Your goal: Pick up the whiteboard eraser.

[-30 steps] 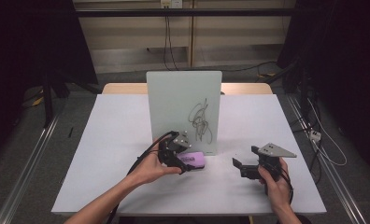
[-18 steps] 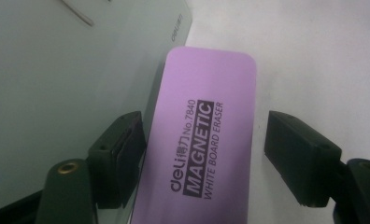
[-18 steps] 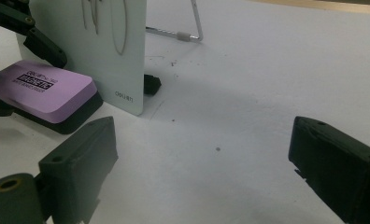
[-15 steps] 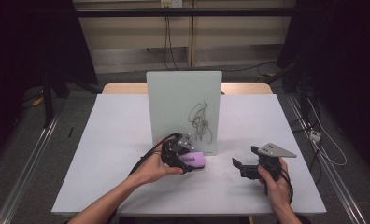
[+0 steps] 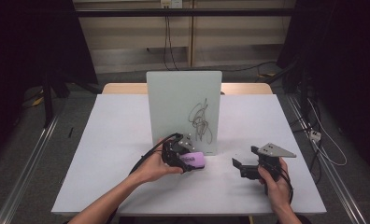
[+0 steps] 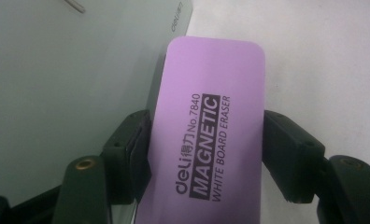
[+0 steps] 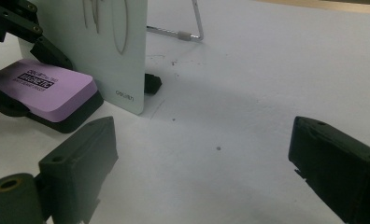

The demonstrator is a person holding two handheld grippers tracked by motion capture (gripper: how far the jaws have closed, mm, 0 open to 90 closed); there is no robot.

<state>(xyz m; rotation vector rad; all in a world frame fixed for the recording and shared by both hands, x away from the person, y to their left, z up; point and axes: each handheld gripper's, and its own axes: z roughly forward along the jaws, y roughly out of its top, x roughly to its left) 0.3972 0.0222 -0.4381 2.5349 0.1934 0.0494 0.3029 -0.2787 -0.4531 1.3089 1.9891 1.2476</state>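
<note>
A purple whiteboard eraser (image 6: 211,126) with a black base lies flat on the white table, at the foot of an upright whiteboard (image 5: 183,102) that carries a black scribble (image 5: 201,121). My left gripper (image 5: 181,156) has just been closing with the eraser (image 5: 195,160) between its jaws. Both pads now press on its long sides, so it is shut on the eraser. My right gripper (image 5: 241,165) rests low over the table to the right, open with nothing between its jaws. From it I see the eraser (image 7: 47,88) and the whiteboard's lower corner (image 7: 113,46).
The white table (image 5: 113,140) reaches wide on both sides of the whiteboard. A wire stand leg (image 7: 192,28) and a small black foot (image 7: 152,83) prop the board from behind. Cables trail from both grippers toward the person.
The left gripper's jaws have drawn in around the purple eraser, while the hand itself has barely shifted. The right hand and its gripper have kept still.
</note>
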